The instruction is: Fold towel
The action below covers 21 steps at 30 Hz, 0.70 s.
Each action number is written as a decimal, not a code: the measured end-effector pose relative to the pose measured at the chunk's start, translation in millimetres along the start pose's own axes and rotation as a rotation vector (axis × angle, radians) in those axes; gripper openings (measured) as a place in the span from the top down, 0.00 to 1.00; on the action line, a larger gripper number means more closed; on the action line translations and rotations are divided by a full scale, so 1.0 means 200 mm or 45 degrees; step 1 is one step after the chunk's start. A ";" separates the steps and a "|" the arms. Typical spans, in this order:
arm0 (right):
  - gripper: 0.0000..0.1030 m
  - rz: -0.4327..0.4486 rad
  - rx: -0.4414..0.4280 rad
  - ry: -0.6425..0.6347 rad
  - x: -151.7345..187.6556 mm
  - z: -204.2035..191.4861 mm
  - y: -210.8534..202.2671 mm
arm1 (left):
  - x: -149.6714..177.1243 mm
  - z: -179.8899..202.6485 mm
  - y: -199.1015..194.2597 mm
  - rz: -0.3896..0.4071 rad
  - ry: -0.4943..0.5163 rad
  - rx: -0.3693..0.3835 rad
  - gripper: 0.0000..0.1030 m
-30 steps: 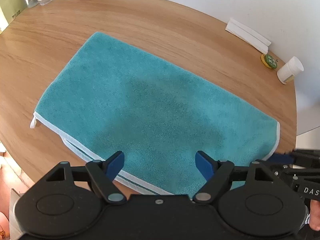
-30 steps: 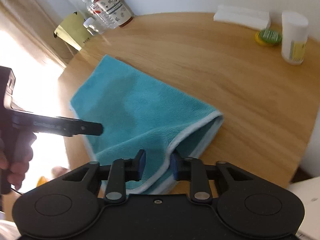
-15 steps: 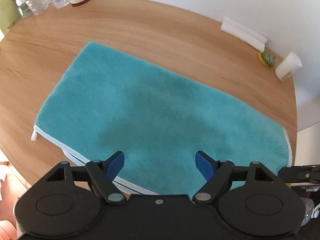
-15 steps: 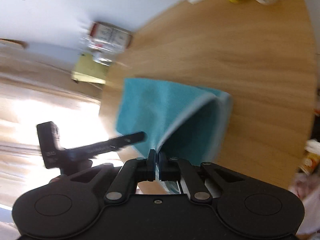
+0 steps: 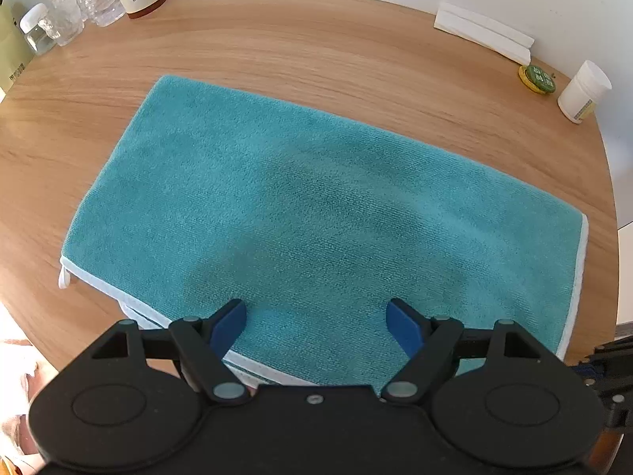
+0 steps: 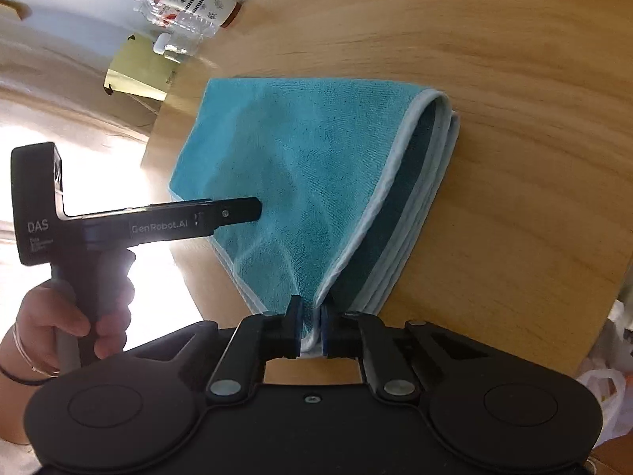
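The teal towel [image 5: 316,206] lies folded near the counter's [image 5: 356,51] front edge. The right hand-held gripper [image 6: 310,330] pinches its raised white-trimmed corner; the left hand-held gripper [image 5: 316,320] hangs spread wide above the towel's near edge.

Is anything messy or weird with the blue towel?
A little. The towel lies folded on the table, but its layers don't line up: a lower white edge sticks out beneath the top one. The right gripper pinches one corner, lifting the top layer open. Nothing looks spilled or torn.
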State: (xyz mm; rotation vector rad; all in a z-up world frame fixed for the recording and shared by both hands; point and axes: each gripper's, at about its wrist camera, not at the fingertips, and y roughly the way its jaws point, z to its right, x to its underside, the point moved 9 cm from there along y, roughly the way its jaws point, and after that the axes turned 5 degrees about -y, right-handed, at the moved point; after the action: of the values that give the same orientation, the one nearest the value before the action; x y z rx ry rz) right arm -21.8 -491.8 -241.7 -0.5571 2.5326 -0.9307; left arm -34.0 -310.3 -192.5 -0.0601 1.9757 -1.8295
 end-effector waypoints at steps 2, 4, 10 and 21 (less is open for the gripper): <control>0.95 -0.025 0.033 -0.021 0.01 0.00 0.01 | 0.01 0.01 -0.01 0.000 0.029 -0.016 0.22; 0.99 -0.031 0.066 -0.039 0.03 0.01 0.03 | 0.02 0.01 0.01 -0.017 0.026 -0.030 0.21; 0.81 -0.023 0.190 -0.172 0.01 -0.05 0.01 | 0.03 -0.01 0.01 -0.025 -0.005 -0.043 0.16; 0.69 0.194 0.539 -0.387 -0.31 -0.21 -0.02 | -0.12 -0.22 0.01 0.089 -0.002 -0.157 0.15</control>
State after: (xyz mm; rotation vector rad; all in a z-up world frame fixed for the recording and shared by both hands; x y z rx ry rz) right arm 11.8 -443.4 -196.5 -0.3378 2.0004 -1.1804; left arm -26.5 -261.3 -185.9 -0.0307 2.0616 -1.6625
